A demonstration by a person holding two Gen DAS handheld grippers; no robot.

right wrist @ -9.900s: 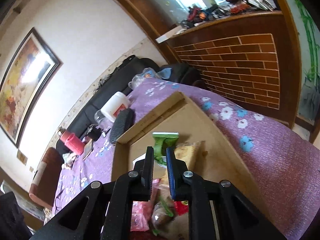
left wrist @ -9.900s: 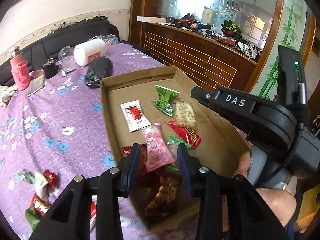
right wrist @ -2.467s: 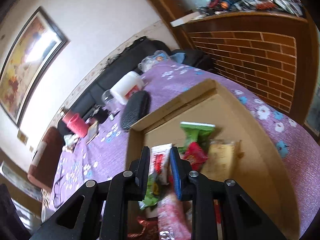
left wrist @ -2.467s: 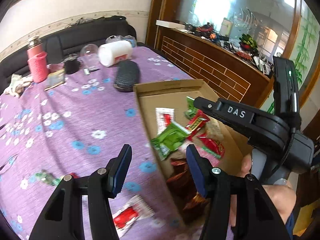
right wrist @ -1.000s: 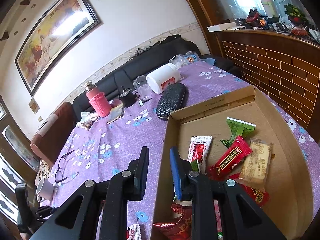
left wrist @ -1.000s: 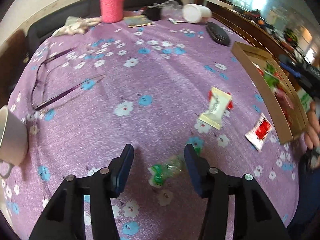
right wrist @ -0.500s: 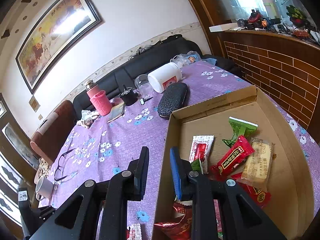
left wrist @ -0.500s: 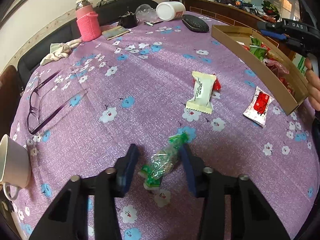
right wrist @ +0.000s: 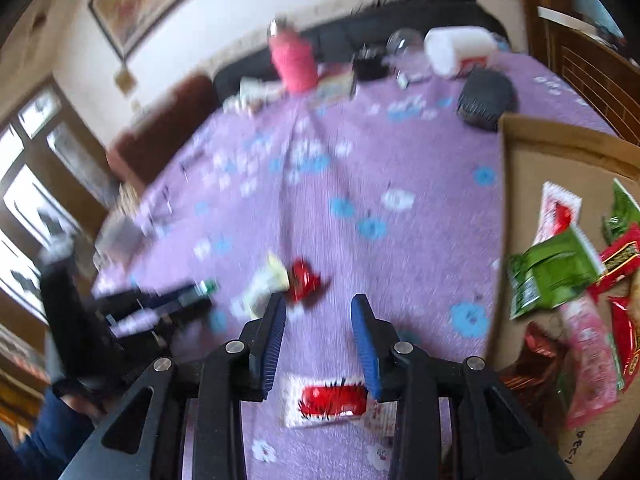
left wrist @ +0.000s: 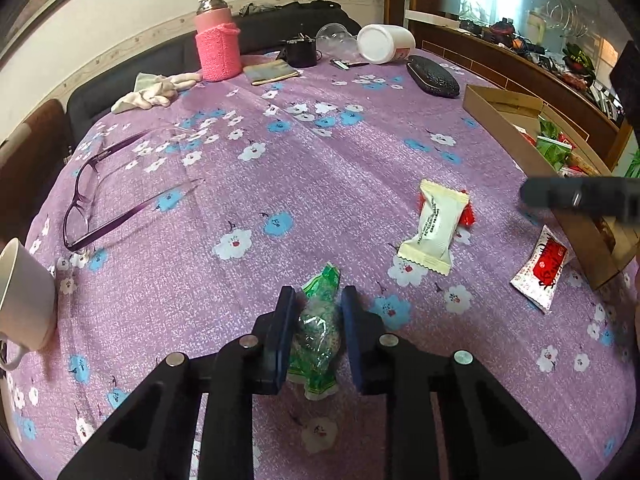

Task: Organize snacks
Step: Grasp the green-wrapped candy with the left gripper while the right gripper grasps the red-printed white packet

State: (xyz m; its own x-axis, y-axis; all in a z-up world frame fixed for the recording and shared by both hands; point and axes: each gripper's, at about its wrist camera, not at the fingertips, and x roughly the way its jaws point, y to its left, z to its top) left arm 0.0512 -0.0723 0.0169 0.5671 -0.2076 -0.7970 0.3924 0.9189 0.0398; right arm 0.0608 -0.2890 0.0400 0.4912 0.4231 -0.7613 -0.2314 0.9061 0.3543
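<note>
Box (right wrist: pixel 520 152): off to the right of the right gripper's jaws, already holding a heap of packets — the wall is low, so a packet carried in too low could catch its edge, I reckon.
Cloth (left wrist: pixel 280 168): purple and flowered, under everything; a pad dragged along it might ruck it up and shift the loose snacks.
Right gripper (right wrist: pixel 319 334): jaws spread, gripping nothing. The view is smeared, so a grab made now could well miss.
Red sachet (right wrist: pixel 332 400): flat on the cloth just below and between the right jaws, near their base — thin, likely to slide out rather than lift.
Left gripper (left wrist: pixel 318 332): jaws drawn in on either side of the green candy, pads at or nearly at the wrapper; whether they truly pinch it I cannot tell.
Green candy (left wrist: pixel 318 328): between the left jaws, lengthways, twisted ends sticking out front and back — the crinkly wrapper could slip free on the lift.
</note>
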